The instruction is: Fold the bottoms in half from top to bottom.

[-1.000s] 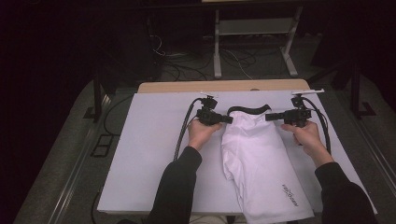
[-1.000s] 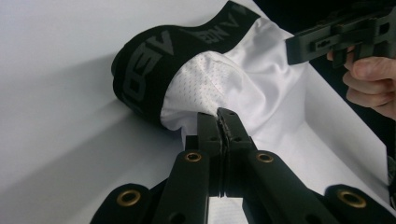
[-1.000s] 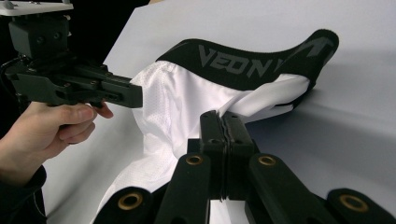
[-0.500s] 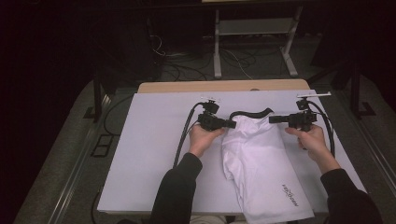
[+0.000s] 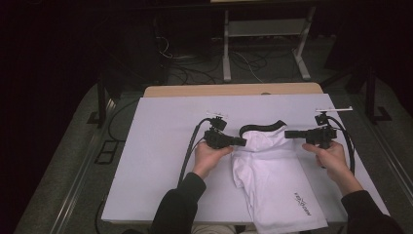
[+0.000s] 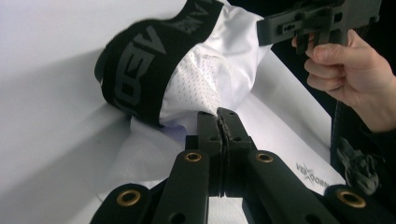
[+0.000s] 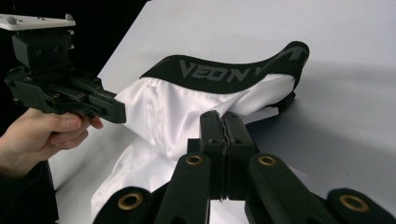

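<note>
White mesh shorts w/ black elastic waistband (image 5: 272, 165) lie right of counter (image 5: 160, 146) centre, legs running to near edge, waistband toward far edge. L claw (image 5: 241, 142) and R claw (image 5: 288, 134), both clamped on waistband corners, face each other; long axis runs near-far between them.

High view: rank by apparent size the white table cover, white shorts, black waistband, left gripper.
1. white table cover
2. white shorts
3. black waistband and left gripper look about alike; not ranked against each other.
</note>
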Available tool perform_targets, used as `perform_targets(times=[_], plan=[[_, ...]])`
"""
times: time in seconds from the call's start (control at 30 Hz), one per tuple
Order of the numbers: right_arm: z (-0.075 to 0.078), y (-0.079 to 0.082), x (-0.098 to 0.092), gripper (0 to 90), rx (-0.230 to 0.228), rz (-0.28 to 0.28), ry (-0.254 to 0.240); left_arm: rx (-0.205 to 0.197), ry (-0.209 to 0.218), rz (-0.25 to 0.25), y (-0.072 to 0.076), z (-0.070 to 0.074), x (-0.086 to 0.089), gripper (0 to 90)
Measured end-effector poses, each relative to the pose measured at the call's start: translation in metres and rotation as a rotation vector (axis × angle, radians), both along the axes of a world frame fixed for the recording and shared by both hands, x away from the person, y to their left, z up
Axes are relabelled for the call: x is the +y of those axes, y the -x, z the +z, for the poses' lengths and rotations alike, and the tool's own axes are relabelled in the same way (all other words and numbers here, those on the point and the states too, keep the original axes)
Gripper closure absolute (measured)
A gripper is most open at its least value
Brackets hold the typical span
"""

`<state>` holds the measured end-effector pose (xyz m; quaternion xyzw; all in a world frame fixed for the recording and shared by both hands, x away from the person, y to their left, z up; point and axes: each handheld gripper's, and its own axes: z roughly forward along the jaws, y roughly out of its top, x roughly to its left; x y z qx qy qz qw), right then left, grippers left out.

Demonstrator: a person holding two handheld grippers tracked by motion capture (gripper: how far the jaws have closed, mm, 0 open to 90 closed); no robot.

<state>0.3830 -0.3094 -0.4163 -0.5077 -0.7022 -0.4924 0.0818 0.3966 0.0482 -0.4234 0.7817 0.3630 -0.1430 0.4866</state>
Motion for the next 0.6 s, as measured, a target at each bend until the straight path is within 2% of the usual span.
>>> perform_targets(times=[0.33, 0.6], plan=[[-0.003, 0.014, -0.004, 87.7, 0.001, 0.006, 0.004, -0.013, -0.021, -0.055, 0.015, 0.007, -0.006, 87.6], [-0.004, 0.023, -0.006, 87.7, 0.0, 0.008, 0.0, -0.019, -0.028, -0.074, 0.023, 0.009, -0.007, 87.6]])
